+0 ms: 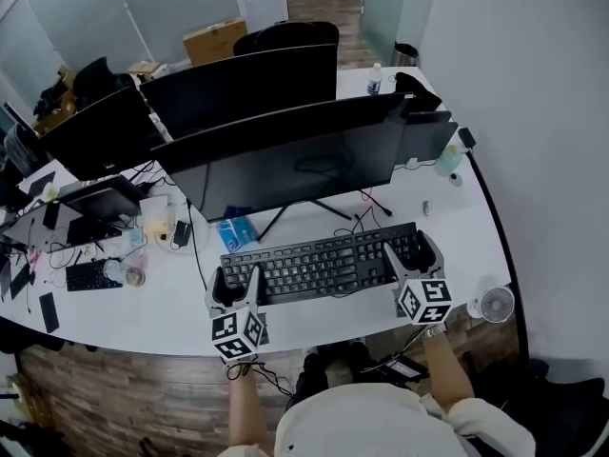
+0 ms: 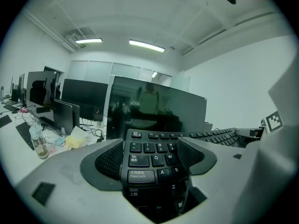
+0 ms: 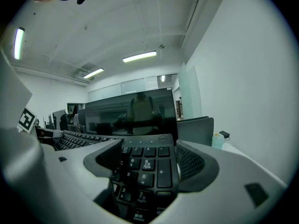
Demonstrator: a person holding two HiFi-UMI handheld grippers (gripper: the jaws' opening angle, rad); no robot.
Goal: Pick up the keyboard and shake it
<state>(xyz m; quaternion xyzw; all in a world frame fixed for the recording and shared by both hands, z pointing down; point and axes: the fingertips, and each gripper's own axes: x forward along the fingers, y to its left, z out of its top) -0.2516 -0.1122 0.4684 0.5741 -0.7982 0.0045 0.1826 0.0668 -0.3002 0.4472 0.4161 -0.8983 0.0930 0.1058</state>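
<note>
A black keyboard (image 1: 319,263) lies crosswise in front of the big monitor, with a gripper at each end. My left gripper (image 1: 238,289) straddles its left end. In the left gripper view the Tab and Caps Lock keys of the keyboard (image 2: 140,161) sit tight between the jaws. My right gripper (image 1: 411,255) holds the number-pad end, and in the right gripper view the keyboard (image 3: 148,164) fills the gap between the jaws. Both gripper views tilt up toward the ceiling. Whether the keyboard is off the desk is unclear.
A wide dark monitor (image 1: 285,155) stands just behind the keyboard, its stand legs and cables close by. A small white fan (image 1: 495,303) sits at the right desk edge. To the left are a blue packet (image 1: 236,231), cups, a second keyboard (image 1: 92,275) and a phone (image 1: 49,312).
</note>
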